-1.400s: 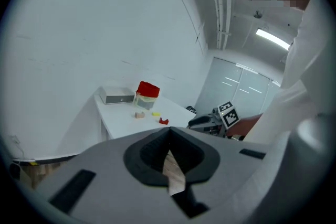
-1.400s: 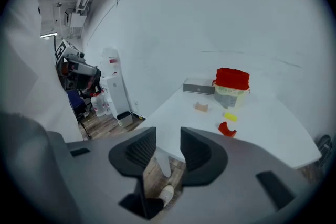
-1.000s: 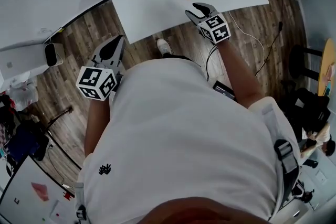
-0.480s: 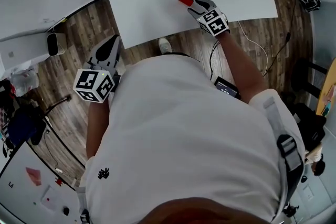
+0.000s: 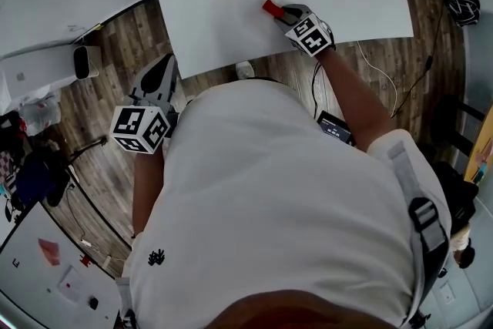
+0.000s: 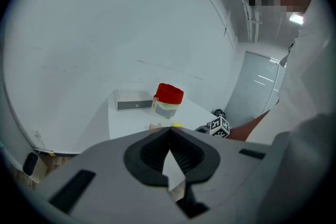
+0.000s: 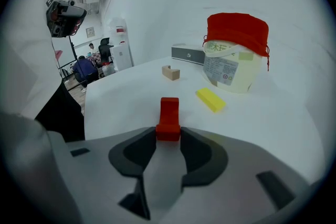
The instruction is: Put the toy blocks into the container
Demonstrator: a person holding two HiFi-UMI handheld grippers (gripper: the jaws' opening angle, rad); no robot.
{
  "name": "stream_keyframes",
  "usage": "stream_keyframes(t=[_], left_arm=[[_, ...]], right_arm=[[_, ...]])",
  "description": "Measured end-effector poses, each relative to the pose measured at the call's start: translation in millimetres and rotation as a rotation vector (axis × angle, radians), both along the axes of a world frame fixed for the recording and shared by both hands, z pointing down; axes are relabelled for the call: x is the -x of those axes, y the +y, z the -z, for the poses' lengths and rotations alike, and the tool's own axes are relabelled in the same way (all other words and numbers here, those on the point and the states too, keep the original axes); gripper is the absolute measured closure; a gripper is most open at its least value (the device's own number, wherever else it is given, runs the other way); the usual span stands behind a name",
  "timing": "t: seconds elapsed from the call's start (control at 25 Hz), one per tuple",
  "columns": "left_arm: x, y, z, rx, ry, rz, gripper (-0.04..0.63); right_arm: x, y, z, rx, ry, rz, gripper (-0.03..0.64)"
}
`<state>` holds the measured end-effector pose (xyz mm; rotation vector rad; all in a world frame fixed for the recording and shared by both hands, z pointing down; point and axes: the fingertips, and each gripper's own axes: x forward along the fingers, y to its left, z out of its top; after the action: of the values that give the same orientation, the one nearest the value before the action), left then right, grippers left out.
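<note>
the right tool is down on the white surface, right of centre near the top of the head view. its jaws have just been closing, and the red block sits between them. in the right gripper view both pads lie against the sides of the block's near end, so the tool is pinching it. the block lies flat on the surface, its far end pointing away from the tool.

just beyond it, a little to the right in that view, a yellow block lies flat. a small tan block sits further back, to the left. the container, a pale tub with a red top, stands at the upper right of the right gripper view, just behind the yellow block. a low grey box lies at the far edge, left of the container.

the left tool hangs at the left of the head view, above the wooden floor and off the surface. its jaws are pressed together at the tips, with nothing between them.
</note>
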<state>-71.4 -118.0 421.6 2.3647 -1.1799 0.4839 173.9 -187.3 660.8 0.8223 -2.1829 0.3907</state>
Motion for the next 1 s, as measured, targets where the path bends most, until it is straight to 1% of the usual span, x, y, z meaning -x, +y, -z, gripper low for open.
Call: stream_keyframes(t=[0.2, 0.44, 0.72, 1.0], left_arm=[[-8.4, -8.6, 4.3, -0.012, -0.01, -0.024, 0.589], [-19.5, -17.7, 4.5, -0.021, -0.01, -0.047, 0.589], [-24.6, -20.4, 2.2, -0.022, -0.006, -0.053, 0.589], [-22.9, -26.4, 3.5, -0.025, -0.002, -0.03, 0.589]], right_arm=[[-0.4, 2.9, 3.9, 0.002, -0.028, -0.007, 0.476], [-8.5, -4.0, 28.4, -0.015, -0.045, -0.021, 0.477], [-15.1, -26.3, 112.2, -0.085, -0.099, -0.004, 0.477], [-24.9, -92.5, 188.9, -0.168, -0.123, 0.0, 0.477]])
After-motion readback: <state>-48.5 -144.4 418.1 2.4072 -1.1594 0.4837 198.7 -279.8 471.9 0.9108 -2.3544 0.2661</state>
